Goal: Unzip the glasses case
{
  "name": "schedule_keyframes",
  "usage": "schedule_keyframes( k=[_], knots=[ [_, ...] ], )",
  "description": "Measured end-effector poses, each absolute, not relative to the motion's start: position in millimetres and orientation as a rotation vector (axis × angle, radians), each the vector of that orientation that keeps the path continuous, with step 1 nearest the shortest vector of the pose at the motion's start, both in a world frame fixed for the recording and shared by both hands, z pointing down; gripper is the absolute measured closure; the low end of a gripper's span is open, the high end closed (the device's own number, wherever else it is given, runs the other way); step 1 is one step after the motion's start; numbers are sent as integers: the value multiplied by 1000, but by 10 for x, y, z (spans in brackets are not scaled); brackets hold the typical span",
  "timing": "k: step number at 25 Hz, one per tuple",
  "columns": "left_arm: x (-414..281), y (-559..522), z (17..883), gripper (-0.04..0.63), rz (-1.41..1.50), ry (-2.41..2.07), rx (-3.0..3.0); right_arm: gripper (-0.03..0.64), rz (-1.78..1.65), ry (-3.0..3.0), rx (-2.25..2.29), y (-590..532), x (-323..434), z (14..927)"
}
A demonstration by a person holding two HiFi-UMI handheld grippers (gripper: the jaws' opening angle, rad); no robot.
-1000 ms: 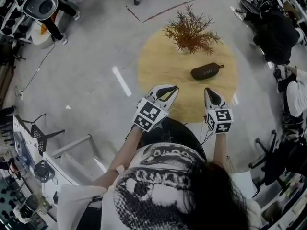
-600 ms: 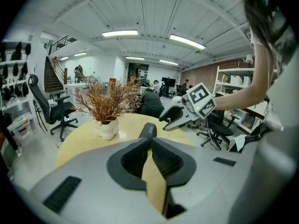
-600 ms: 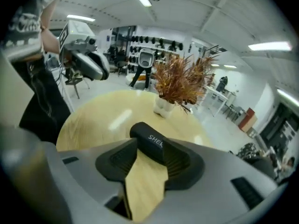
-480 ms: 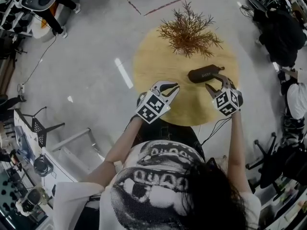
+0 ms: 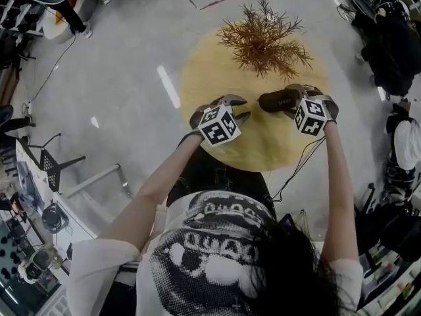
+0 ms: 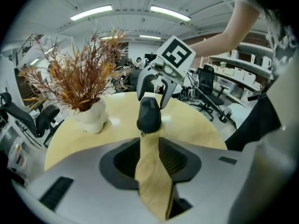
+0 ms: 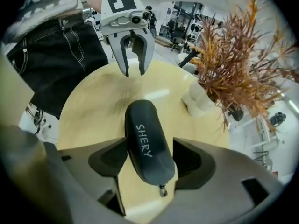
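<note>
1. Black and oblong, the glasses case lies flat on the round wooden table, toward its 3 o'clock side. It looks zipped shut.
2. White capitals on its lid read "SHERY". No other writing is legible apart from the square black-and-white markers on the gripper cubes.
3. A small metal piece hangs at each end of the case. Which one is the zip slider cannot be told.
4. The right gripper comes in from the case's 3 o'clock end. Its jaws bracket that end and seem to press both flanks, pinning the case.
5. The left gripper hangs just off the case's 9 o'clock end. Its jaws are parted by a narrow gap with only bare table between them.
6. The step in hand looks like bracing, and unzipping has not begun. Next, the left jaws likely need to close on the small pull and draw it along the seam while the right keeps the case from sliding.
7. A dried plant in a white vase stands at the table's 12 o'clock, near the case but apart from it.
</note>
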State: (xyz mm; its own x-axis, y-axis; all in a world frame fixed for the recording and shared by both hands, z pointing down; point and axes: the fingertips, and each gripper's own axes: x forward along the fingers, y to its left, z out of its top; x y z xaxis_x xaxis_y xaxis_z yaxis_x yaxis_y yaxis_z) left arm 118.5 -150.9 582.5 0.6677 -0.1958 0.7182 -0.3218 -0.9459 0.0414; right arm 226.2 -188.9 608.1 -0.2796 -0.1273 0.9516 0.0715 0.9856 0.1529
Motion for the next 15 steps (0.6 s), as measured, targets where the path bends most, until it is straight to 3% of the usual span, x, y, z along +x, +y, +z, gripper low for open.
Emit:
schedule_keyframes(
  k=[15],
  knots=[
    [1596,-1753,6311,469,1347,18,2824,308,-97,-1788,-30,-1855,2231,6215]
  ],
)
